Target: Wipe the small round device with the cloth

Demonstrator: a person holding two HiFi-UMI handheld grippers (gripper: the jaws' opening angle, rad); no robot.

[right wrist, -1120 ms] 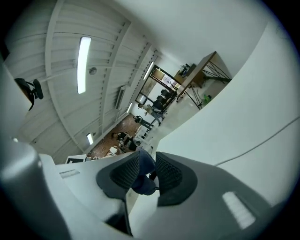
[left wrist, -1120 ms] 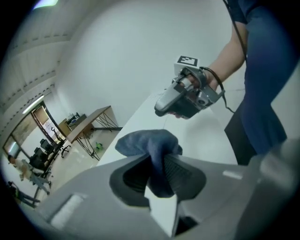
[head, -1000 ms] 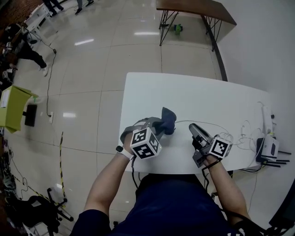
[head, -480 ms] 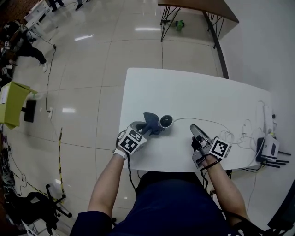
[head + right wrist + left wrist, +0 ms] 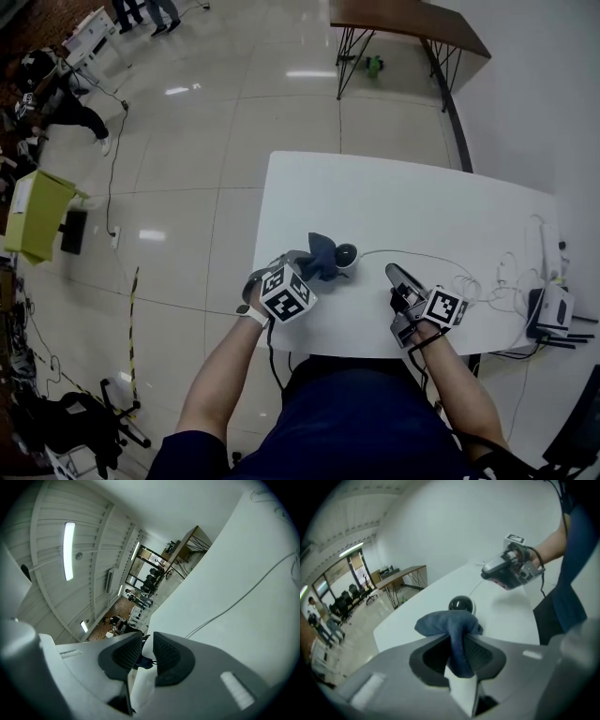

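Cloth (image 5: 447, 623), soft and limp, sat clamped in your left gripper (image 5: 458, 645), just left of the small round device (image 5: 345, 253) mid-frame in the head view. Light and glossy, it looked likely to skid, so brace its base. Your right gripper (image 5: 143, 649), empty, had just been closing to a narrow gap.

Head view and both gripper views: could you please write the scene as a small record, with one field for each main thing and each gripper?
table: white, bears the device and its cable
small round device: dark, stands on the table
cable: white, runs from the device toward the right
cloth: blue, bunched, close beside the device; contact unclear
left gripper: shut on the cloth
right gripper: near the table's front edge, jaws slightly apart, just been closing, nothing between them
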